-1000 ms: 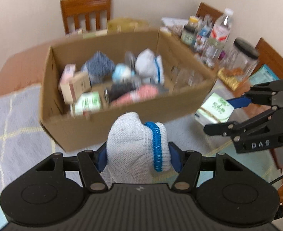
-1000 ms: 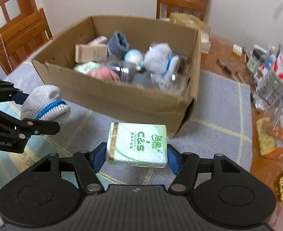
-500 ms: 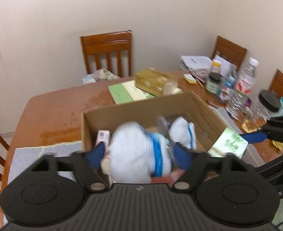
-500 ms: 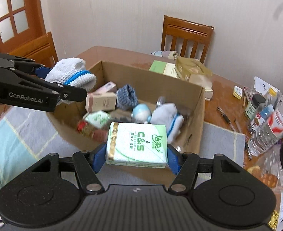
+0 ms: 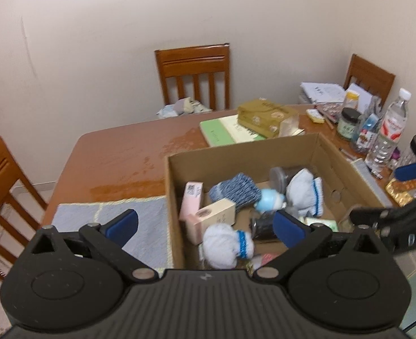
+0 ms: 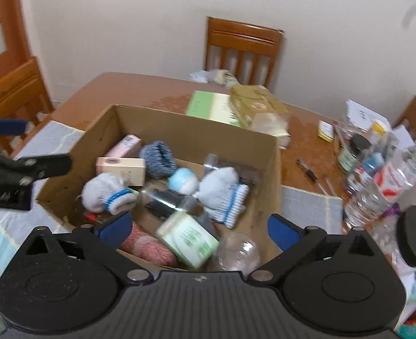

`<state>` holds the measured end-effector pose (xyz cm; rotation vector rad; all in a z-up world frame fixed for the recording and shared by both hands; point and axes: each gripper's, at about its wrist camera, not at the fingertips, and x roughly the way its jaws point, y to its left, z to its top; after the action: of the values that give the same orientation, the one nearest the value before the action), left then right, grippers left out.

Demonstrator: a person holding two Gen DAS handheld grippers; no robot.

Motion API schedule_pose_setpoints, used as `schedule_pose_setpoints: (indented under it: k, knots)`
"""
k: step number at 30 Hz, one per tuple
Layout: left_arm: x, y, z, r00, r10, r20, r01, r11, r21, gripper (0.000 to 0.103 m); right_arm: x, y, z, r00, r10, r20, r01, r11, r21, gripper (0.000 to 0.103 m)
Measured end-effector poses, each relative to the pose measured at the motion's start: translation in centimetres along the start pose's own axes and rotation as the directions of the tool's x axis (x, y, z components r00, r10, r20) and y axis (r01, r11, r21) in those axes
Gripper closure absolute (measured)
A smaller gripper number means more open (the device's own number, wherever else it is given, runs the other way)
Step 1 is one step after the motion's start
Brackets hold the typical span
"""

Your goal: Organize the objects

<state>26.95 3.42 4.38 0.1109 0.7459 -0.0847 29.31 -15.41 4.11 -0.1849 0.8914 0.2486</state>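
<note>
An open cardboard box [image 5: 242, 149] [image 6: 196, 131] sits on the wooden table and holds several items. My left gripper [image 5: 205, 226] is open and empty above the box's near left corner. A white glove ball with a blue cuff [image 5: 226, 244] [image 6: 106, 193] lies in the box just beyond it. My right gripper [image 6: 199, 227] is open and empty above the box's near side. A green tissue pack [image 6: 188, 240] lies tilted in the box under it. The right gripper also shows at the right edge of the left wrist view [image 5: 400, 195].
The box also holds a second white glove [image 6: 222, 192], a blue knit ball [image 5: 234, 190], small cartons [image 6: 121, 166] and a pink roll [image 6: 148, 247]. Bottles and jars [image 5: 389, 130] crowd the table's right side. A grey mat [image 5: 106, 217] lies left of the box. Chairs surround the table.
Both grippers opened over the box. The white glove ball left the left gripper and the green tissue pack left the right gripper; both now lie in the box.
</note>
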Motion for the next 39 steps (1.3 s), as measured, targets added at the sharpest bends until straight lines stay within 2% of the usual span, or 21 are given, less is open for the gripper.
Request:
schedule_pose_setpoints:
  k: [5,9,15,39]
  knots:
    - [-0.3,-0.6,-1.3,0.998,0.027,-0.051,-0.028,1.0,-0.005,0.001,-0.2,-0.2,-0.2,0.998,-0.047,-0.05,0.051,0.996,0.079,0.0]
    - [-0.2,-0.7,-2.2,0.992,0.023,-0.126,-0.031,0.997,-0.066,0.001,-0.2,0.0,-1.1,0.995,-0.051,-0.085,0.063,0.989,0.135,0.0]
    - [-0.2,-0.4,-3.2,0.973,0.02,-0.23,-0.058,0.986,-0.159,0.001,-0.2,1.5,-2.2,0.987,-0.098,-0.125,0.11,0.989,0.101,0.0]
    - [-1.7,-1.1,-2.5,0.971,0.048,-0.235,-0.079,0.989,-0.125,0.001,-1.3,1.2,-2.7,0.987,-0.031,-0.16,0.06,0.983,0.176,0.0]
